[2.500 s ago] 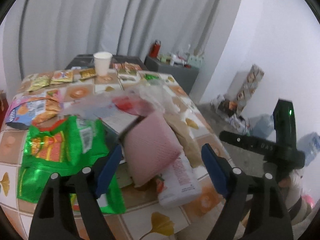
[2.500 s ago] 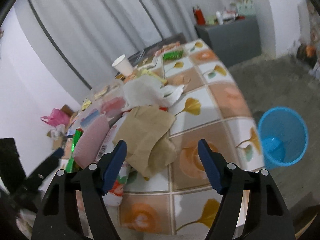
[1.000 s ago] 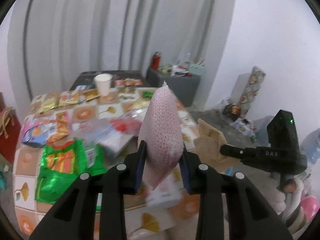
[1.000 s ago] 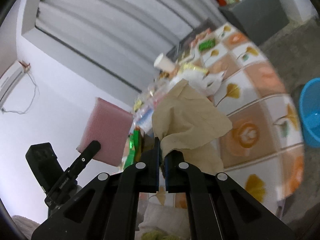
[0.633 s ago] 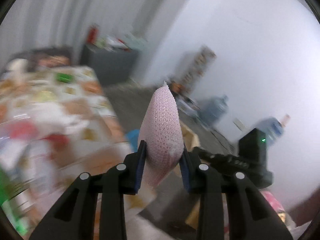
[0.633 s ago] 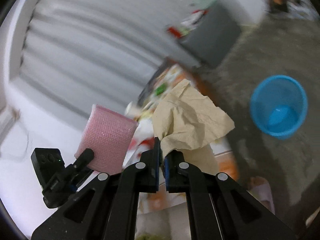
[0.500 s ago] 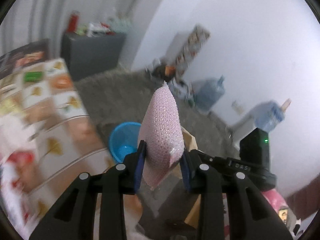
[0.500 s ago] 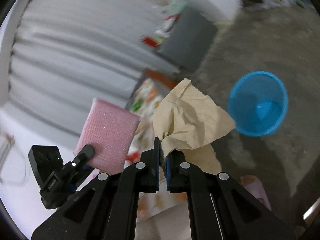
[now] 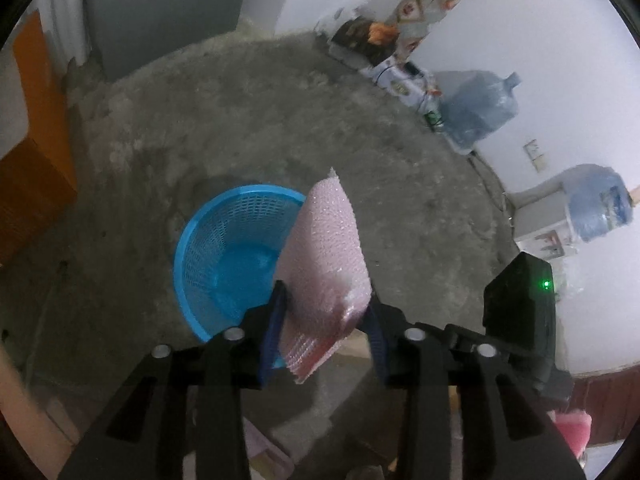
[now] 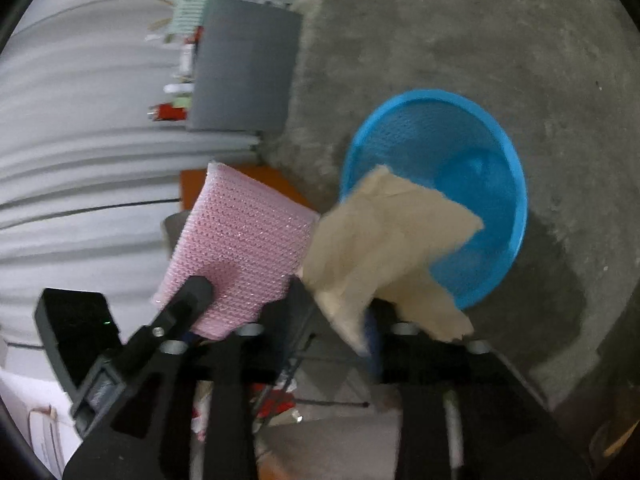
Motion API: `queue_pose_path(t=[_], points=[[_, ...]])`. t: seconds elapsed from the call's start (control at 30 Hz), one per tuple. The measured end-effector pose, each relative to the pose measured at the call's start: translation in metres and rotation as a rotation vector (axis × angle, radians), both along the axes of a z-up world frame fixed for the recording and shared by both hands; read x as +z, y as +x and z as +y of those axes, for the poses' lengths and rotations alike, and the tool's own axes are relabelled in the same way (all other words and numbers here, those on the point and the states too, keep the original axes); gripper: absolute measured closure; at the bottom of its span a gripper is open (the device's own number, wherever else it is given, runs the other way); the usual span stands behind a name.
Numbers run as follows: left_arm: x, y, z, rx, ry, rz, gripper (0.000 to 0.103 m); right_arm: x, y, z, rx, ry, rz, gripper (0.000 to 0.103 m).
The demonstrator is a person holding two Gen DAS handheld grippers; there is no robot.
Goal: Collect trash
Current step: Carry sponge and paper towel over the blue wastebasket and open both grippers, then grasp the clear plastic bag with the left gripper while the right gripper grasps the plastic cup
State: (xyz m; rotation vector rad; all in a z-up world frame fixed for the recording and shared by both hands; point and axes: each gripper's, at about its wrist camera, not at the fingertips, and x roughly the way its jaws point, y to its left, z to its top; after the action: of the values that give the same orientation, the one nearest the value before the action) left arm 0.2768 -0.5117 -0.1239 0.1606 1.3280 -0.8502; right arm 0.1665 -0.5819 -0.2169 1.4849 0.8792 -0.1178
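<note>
Left gripper (image 9: 324,328): my jaws have just been opening; the pink foam pad (image 9: 324,272) stands upright between them, barely held if at all.
Right gripper (image 10: 340,320): jaws have just been opening and stand apart; the brown paper (image 10: 384,248) is slipping free.
Bin: the blue basket (image 9: 192,248) sits on the concrete floor (image 9: 240,120), below and ahead of both tools.
Key relation: I judge the paper hangs over the basket's near rim; the pad is over its right edge, riskier.
</note>
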Motion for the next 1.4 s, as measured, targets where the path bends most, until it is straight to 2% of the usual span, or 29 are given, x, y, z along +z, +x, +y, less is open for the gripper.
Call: queue_pose_path(t=[0.03, 0.07, 0.1, 0.27, 0.37, 0.5, 0.7, 0.87, 1.03, 1.1, 1.17, 1.27, 1.33, 1.4], points=[[-0.009, 0.002, -0.005, 0.013, 0.015, 0.0, 0.048, -0.009, -0.001, -0.002, -0.003, -0.007, 0.032, 0.047], [-0.018, 0.007, -0.007, 0.035, 0.031, -0.003, 0.041, -0.017, 0.0, -0.001, -0.004, -0.008, 0.062, 0.047], [-0.023, 0.009, -0.003, 0.046, 0.036, -0.006, 0.038, -0.027, -0.005, -0.003, -0.009, -0.007, 0.089, 0.047], [-0.034, 0.012, 0.005, 0.086, 0.009, 0.044, 0.034, -0.032, -0.012, 0.0, -0.019, -0.024, 0.101, 0.047], [-0.024, 0.004, 0.012, 0.063, -0.006, 0.016, 0.034, -0.016, -0.029, 0.004, -0.017, -0.065, 0.094, 0.046], [0.003, -0.008, 0.024, 0.028, -0.082, -0.016, 0.033, 0.016, -0.043, 0.015, -0.004, -0.195, 0.072, 0.046], [0.066, -0.04, 0.061, -0.044, -0.198, -0.09, 0.029, 0.088, -0.072, 0.044, -0.004, -0.429, 0.015, 0.041], [0.126, -0.077, 0.115, -0.09, -0.262, -0.207, 0.029, 0.159, -0.091, 0.082, 0.031, -0.697, -0.039, 0.03], [0.18, -0.108, 0.177, -0.079, -0.32, -0.289, 0.029, 0.224, -0.108, 0.12, 0.026, -0.963, -0.114, 0.008], [0.199, -0.115, 0.209, -0.045, -0.339, -0.323, 0.029, 0.249, -0.119, 0.136, 0.004, -1.083, -0.147, 0.008], [0.22, -0.119, 0.252, 0.028, -0.368, -0.351, 0.029, 0.261, -0.123, 0.146, -0.001, -1.149, -0.172, 0.008], [0.249, -0.126, 0.315, 0.13, -0.386, -0.438, 0.029, 0.284, -0.133, 0.159, 0.015, -1.186, -0.246, 0.008], [0.265, -0.13, 0.36, 0.21, -0.381, -0.501, 0.029, 0.295, -0.134, 0.166, 0.043, -1.15, -0.295, 0.008], [0.276, -0.13, 0.399, 0.288, -0.379, -0.53, 0.029, 0.3, -0.129, 0.169, 0.074, -1.105, -0.335, 0.008]])
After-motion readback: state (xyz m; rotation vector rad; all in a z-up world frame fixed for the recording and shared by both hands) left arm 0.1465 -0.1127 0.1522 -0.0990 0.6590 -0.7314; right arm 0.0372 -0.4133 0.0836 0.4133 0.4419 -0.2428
